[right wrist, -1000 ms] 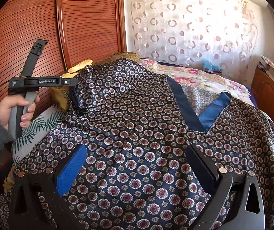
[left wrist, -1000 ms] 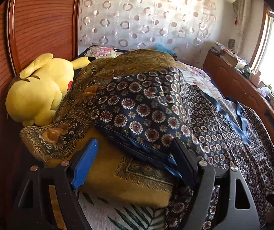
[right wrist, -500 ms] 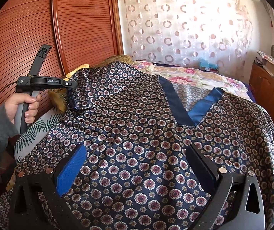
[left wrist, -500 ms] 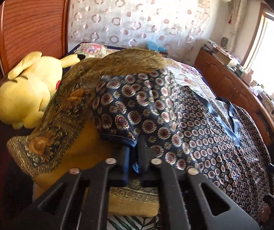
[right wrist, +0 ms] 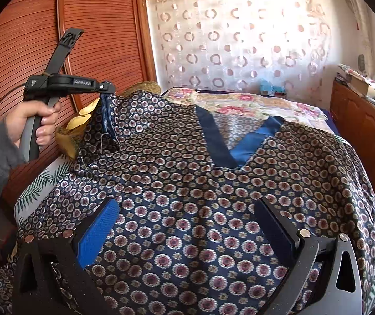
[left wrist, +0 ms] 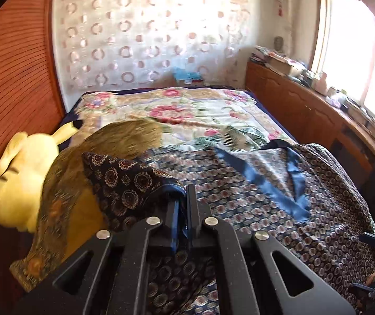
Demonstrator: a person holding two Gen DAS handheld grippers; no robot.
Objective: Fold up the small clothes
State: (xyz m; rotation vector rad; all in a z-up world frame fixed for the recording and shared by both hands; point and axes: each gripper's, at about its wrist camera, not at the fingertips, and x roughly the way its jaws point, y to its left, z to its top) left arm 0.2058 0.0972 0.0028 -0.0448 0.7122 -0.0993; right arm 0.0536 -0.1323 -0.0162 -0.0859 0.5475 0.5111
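A navy shirt (right wrist: pixel 200 183) with a round medallion print and a blue V-neck band lies spread over the bed. My left gripper (left wrist: pixel 183 204) is shut on the shirt's sleeve edge (left wrist: pixel 132 183) and holds it lifted above the bed; it also shows in the right wrist view (right wrist: pixel 106 92), held in a hand at the left. My right gripper (right wrist: pixel 187 225) is open, its fingers spread just over the shirt's lower front, holding nothing.
A yellow plush toy (left wrist: pixel 21 181) and a gold patterned cushion (left wrist: pixel 82 173) lie at the bed's left side against the wooden wardrobe (right wrist: pixel 95 26). A floral bedspread (left wrist: pixel 187 113) covers the far bed. A wooden cabinet (left wrist: pixel 305 110) runs along the right.
My left gripper closed on the sleeve edge and has lifted it up and toward the shirt's middle. My right gripper stayed open in place.
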